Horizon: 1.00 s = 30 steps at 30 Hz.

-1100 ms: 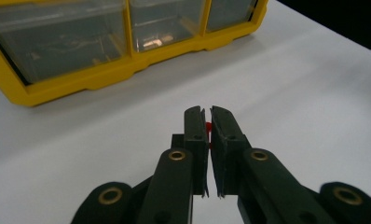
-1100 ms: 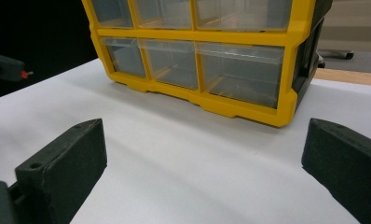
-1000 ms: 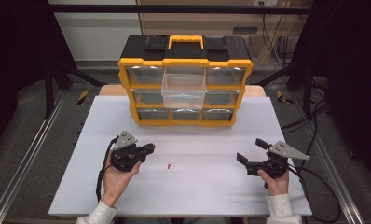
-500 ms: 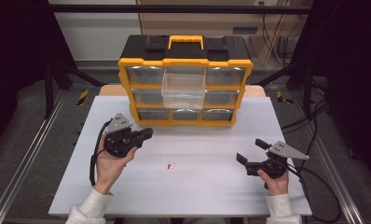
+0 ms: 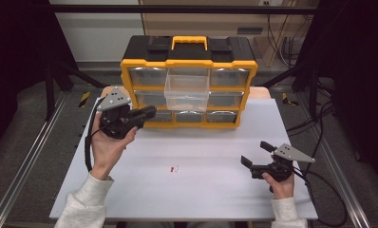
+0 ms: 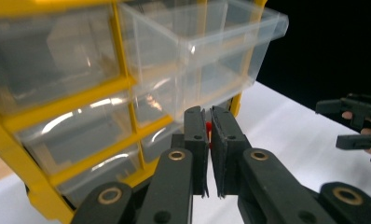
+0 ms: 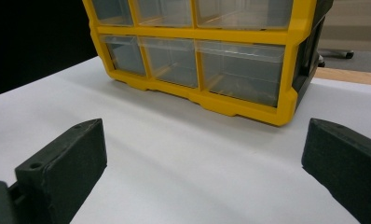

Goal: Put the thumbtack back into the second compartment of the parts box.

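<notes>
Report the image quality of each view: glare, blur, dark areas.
High view: evenly lit white table, dark surroundings, sharp yellow-and-black drawer cabinet. Left gripper view: white glare streaks on the clear pulled-out plastic drawer, cabinet soft, black background at right; the left gripper pinches a small red piece. Right gripper view: the right gripper looks blurred, cabinet sharper.

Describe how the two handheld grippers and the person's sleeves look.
Both the left gripper and right gripper are black with blocky jaws, each topped by a grey three-cornered plate and trailing a black cable. Brass-coloured pivot rings show on the left one. The sleeves are light grey.
</notes>
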{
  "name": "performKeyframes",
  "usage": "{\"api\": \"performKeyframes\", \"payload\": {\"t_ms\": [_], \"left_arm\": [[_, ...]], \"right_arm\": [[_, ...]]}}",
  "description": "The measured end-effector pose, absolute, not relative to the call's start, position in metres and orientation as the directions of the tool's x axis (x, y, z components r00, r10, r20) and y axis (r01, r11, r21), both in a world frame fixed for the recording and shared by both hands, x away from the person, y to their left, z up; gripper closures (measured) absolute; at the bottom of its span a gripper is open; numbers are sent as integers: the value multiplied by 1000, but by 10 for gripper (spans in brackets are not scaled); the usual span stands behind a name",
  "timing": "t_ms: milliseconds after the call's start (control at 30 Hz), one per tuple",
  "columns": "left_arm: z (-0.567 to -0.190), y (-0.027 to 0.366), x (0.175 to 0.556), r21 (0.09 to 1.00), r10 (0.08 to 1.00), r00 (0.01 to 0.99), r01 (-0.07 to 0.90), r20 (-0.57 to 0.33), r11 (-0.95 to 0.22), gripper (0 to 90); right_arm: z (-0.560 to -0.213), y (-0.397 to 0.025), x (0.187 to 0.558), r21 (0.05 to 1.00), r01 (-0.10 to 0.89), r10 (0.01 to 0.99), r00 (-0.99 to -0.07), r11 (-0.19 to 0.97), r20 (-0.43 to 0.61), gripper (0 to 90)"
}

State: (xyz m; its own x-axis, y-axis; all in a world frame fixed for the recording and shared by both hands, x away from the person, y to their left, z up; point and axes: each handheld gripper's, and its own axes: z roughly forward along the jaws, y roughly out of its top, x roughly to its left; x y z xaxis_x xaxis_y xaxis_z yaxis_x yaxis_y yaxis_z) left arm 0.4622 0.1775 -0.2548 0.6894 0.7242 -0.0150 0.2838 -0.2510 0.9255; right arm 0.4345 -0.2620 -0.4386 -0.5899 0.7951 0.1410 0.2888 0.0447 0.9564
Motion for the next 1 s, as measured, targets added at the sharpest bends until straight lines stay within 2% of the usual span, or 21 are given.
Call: {"api": "performKeyframes", "payload": {"t_ms": [467,1000], "left_arm": [[-210,150,479,941,713,701,239,4,-241,846],[-206,119,516,915,697,715,249,46,-316,844]], "right_arm": [[-439,-262,435,956,288,793,-592,45,142,6],[-438,-263,435,957,286,792,-593,43,142,6]]}}
